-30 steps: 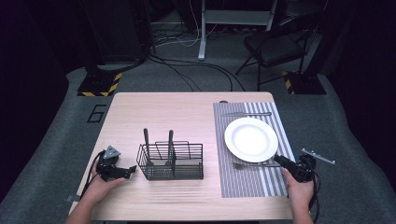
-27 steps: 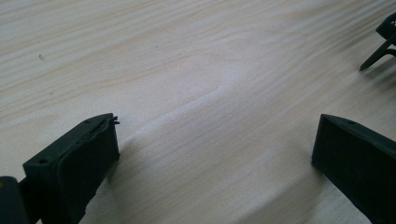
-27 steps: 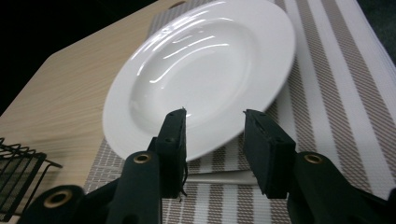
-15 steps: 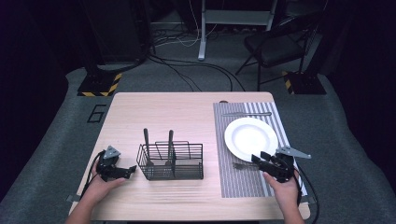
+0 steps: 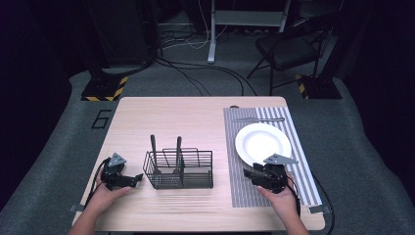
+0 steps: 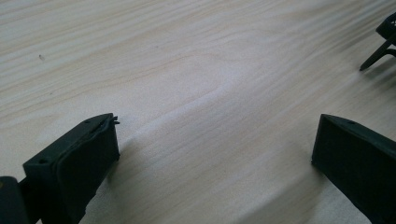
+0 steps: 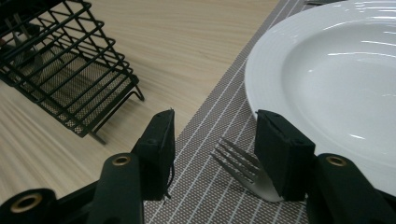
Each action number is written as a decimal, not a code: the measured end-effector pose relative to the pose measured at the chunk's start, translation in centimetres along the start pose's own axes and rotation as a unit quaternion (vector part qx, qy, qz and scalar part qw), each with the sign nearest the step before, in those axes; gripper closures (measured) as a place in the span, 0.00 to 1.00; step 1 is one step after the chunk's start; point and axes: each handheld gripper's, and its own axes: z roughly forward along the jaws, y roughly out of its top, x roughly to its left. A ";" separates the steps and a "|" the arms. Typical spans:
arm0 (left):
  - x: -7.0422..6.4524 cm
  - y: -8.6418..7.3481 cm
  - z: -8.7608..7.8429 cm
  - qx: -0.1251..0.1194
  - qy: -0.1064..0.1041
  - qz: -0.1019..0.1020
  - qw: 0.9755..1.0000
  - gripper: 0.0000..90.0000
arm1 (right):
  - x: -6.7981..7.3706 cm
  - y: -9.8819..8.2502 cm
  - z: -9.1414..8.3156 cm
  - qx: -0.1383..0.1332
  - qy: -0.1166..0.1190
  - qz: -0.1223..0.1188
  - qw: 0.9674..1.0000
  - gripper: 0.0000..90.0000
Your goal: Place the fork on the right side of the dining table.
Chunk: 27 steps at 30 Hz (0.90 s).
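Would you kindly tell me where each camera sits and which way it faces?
High view: above the person's side, looking forward and down on the table; both hands and grippers show.
Left gripper view: on the left gripper, facing bare tabletop between open jaws.
Right gripper view: on the right gripper, facing fork and plate.
The high and right gripper views share the wire basket.

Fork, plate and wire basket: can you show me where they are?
Fork [image 7: 236, 163], right gripper view, on its tines.
Plate [image 5: 262, 142], high view, on its white middle.
Wire basket [image 5: 188, 176], high view, on its front wall.
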 end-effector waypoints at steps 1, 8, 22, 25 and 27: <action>0.0 0.0 0.0 0.000 0.000 0.000 1.000 0.00 | 0.3 0.0 0.3 0.004 0.003 -0.005 1.000 0.53; 0.0 0.0 0.0 0.000 0.000 0.000 1.000 0.00 | 1.9 0.0 1.3 0.020 0.021 -0.043 0.999 0.53; 0.0 0.0 0.0 0.000 0.000 0.000 1.000 0.00 | 4.0 -0.7 3.2 0.046 0.046 -0.110 0.992 0.53; 0.0 0.0 0.0 0.000 0.000 0.000 1.000 0.00 | 4.3 -0.9 3.5 0.053 0.050 -0.115 0.991 0.53; 0.0 0.0 0.0 0.000 0.000 0.000 1.000 0.00 | 4.5 -1.1 3.7 0.054 0.053 -0.113 0.991 0.54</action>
